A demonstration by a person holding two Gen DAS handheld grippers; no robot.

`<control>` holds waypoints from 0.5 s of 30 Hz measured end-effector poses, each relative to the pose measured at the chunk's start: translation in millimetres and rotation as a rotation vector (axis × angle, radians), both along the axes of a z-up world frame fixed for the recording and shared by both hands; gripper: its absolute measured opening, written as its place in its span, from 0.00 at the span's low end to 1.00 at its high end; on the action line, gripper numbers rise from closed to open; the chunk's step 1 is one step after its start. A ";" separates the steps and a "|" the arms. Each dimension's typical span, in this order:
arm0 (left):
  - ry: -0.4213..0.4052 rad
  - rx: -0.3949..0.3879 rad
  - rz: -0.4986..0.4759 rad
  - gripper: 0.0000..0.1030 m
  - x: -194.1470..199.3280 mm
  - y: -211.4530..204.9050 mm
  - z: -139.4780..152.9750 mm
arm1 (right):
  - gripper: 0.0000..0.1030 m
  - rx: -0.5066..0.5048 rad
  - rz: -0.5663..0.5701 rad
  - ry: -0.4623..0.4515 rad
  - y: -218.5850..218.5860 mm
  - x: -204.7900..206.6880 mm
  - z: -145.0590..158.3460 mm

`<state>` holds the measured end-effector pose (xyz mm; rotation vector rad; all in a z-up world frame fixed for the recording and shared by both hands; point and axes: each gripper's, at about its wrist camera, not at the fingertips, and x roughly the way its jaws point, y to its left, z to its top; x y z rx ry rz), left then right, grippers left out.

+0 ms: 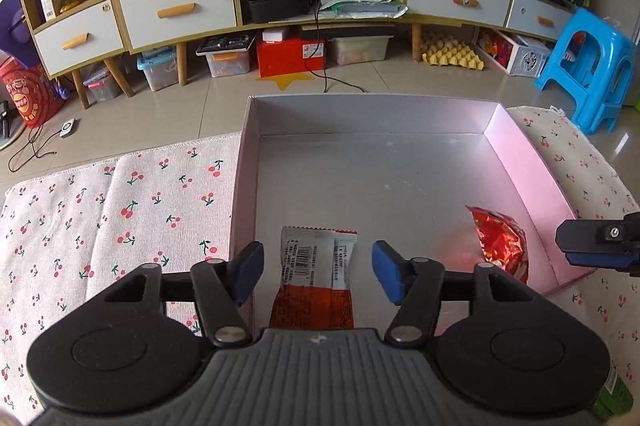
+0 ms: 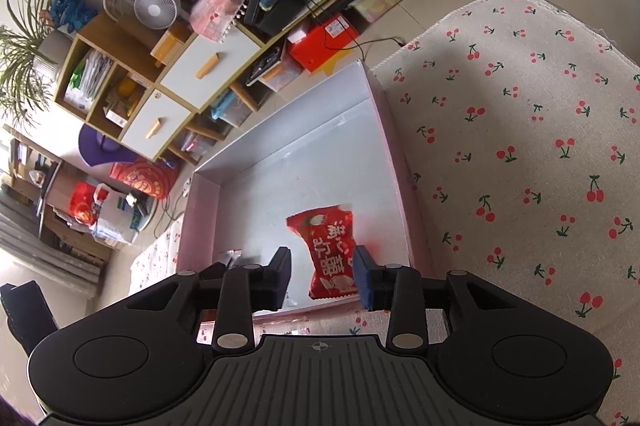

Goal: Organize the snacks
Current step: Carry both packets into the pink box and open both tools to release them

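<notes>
A shallow silver box [image 1: 400, 153] with pinkish walls sits on a cherry-print cloth [image 1: 120, 201]. A white and orange snack packet [image 1: 316, 274] lies on the box floor between the open fingers of my left gripper [image 1: 318, 272], untouched by them. A red foil snack bag [image 1: 502, 246] lies in the box's near right corner. In the right wrist view the same red bag [image 2: 330, 250] lies between the open fingers of my right gripper [image 2: 322, 278], above the box [image 2: 384, 129]. The right gripper's fingertips [image 1: 588, 240] show at the right edge of the left wrist view.
The cherry cloth [image 2: 520, 145] spreads to both sides of the box. Beyond it are a tiled floor, a long cabinet [image 1: 176, 13] with drawers and storage bins beneath, and a blue plastic stool [image 1: 592, 65]. A green packet edge [image 1: 612, 394] shows at the bottom right.
</notes>
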<state>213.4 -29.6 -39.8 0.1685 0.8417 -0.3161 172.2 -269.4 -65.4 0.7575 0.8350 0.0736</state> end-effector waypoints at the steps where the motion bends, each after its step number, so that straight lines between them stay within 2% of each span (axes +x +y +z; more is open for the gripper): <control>1: 0.000 0.003 -0.001 0.59 -0.6 -0.2 0.6 | 0.48 -0.003 0.001 -0.001 0.6 -0.3 1.1; 3: 0.008 0.002 -0.005 0.62 -2.6 0.3 2.6 | 0.55 -0.012 0.009 0.000 2.1 0.1 3.5; 5: 0.003 0.002 -0.009 0.69 -4.3 -1.0 5.1 | 0.55 -0.024 0.018 -0.001 3.6 -0.8 5.8; 8: 0.001 -0.005 -0.022 0.75 -8.4 -0.5 9.7 | 0.63 -0.041 0.023 -0.007 4.6 -4.0 10.4; 10: -0.003 -0.003 -0.021 0.82 -11.9 1.3 12.7 | 0.65 -0.051 0.028 -0.013 4.3 -6.4 14.0; 15: -0.011 -0.019 -0.013 0.90 -21.9 9.7 21.2 | 0.75 -0.085 0.035 -0.019 4.9 -14.8 23.7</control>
